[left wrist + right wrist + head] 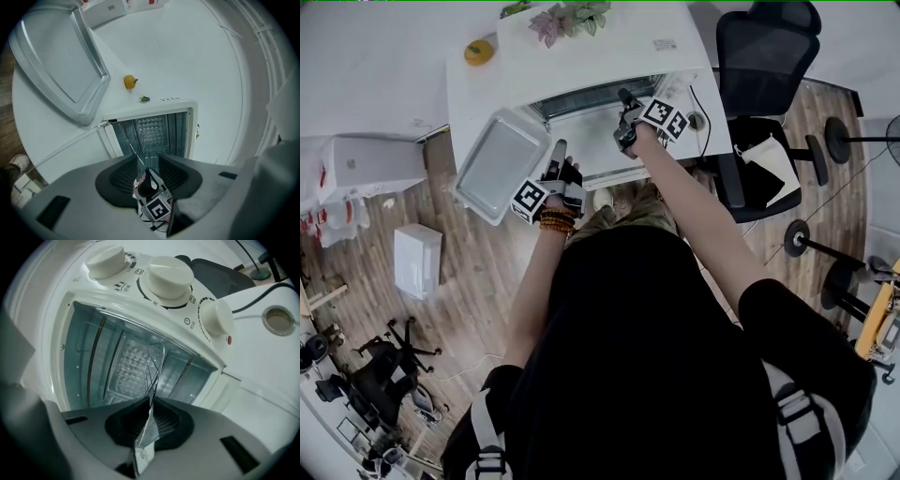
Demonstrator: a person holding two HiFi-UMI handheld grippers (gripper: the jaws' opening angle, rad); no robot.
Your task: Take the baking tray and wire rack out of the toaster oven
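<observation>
The white toaster oven (598, 96) stands on the white table (478, 94) with its door dropped open. My right gripper (624, 101) reaches to the oven's mouth and is shut on the front edge of the thin wire rack (155, 363), which runs edge-on from the jaws (151, 401) into the cavity (131, 357). The silver baking tray (499, 164) lies on the table left of the oven, partly over the table's edge. My left gripper (558, 152) hovers open at the door's left front corner, next to the tray (56, 56). Nothing is between its jaws (147, 159).
An orange fruit (479, 52) lies at the table's back left, and a potted plant (572, 17) stands behind the oven. Three white knobs (168, 275) line the oven's panel. A black office chair (764, 56) stands to the right; a white box (417, 258) sits on the floor.
</observation>
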